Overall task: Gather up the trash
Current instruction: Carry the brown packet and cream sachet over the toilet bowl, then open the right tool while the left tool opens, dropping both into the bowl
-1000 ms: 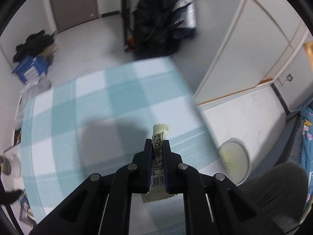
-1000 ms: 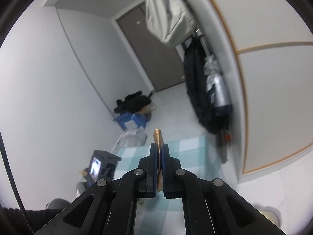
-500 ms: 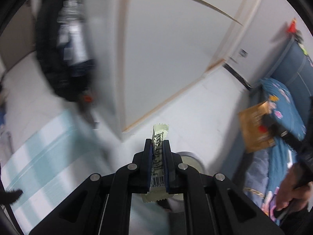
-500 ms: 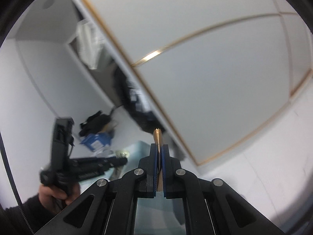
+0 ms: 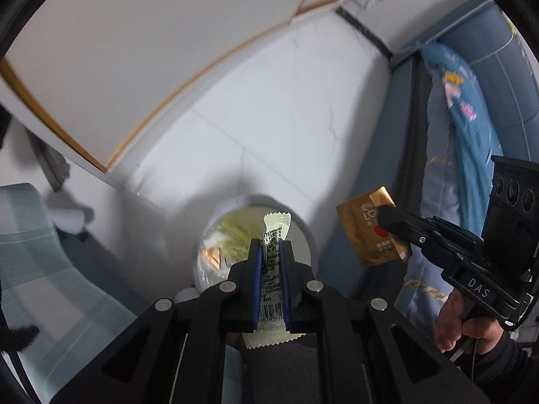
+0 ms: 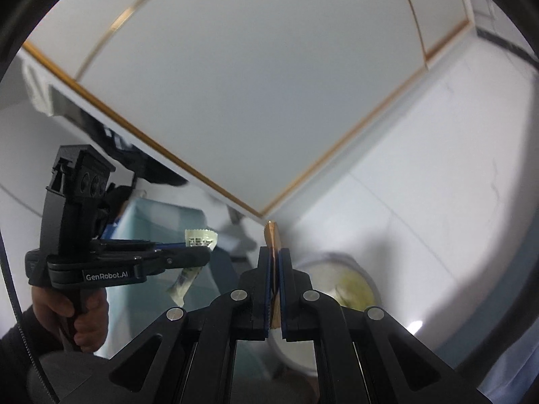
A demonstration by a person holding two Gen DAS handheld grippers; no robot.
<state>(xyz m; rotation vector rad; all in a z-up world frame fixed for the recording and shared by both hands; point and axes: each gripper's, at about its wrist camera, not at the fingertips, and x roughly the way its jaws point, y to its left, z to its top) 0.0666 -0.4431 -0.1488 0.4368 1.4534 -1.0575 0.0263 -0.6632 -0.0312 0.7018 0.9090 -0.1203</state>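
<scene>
Bin (image 5: 311,235) sits on the white floor, round, white-rimmed, lined, already holding some yellowish scraps and a gold piece. Table with a checked blue cloth (image 5: 30,256) stands to one side; blue bedding (image 5: 471,141) to the other.

Left gripper (image 5: 272,247): clenched on a pale green wrapper (image 5: 274,227), barcode end trailing toward the camera, top edge poking past the fingertips. From its own camera the wrapper lines up over the bin mouth.

Right gripper (image 6: 275,252): clenched on a gold wrapper (image 6: 271,232), seen edge-on in its own view. In the left view the gold wrapper (image 5: 367,225) hangs beside the bin, apparently not yet over the opening, though the fisheye makes that hard to fix. Right hand (image 5: 465,323) grips the handle low.

Step in hand, as judged: carry both wrappers to the bin and drop them.

Doing it well:
- Bring each gripper squarely above the opening before letting go; light wrappers drift and may flutter onto the floor.
- Go low, near the rim, then open.
- Tilt fingers downward so the wrapper slides off and does not cling to the blue pads.
- Release left first since it looks aligned; bring right across after.
- Keep the two grippers apart to avoid knocking.
- Check that nothing has stuck to the pads before pulling away.
</scene>
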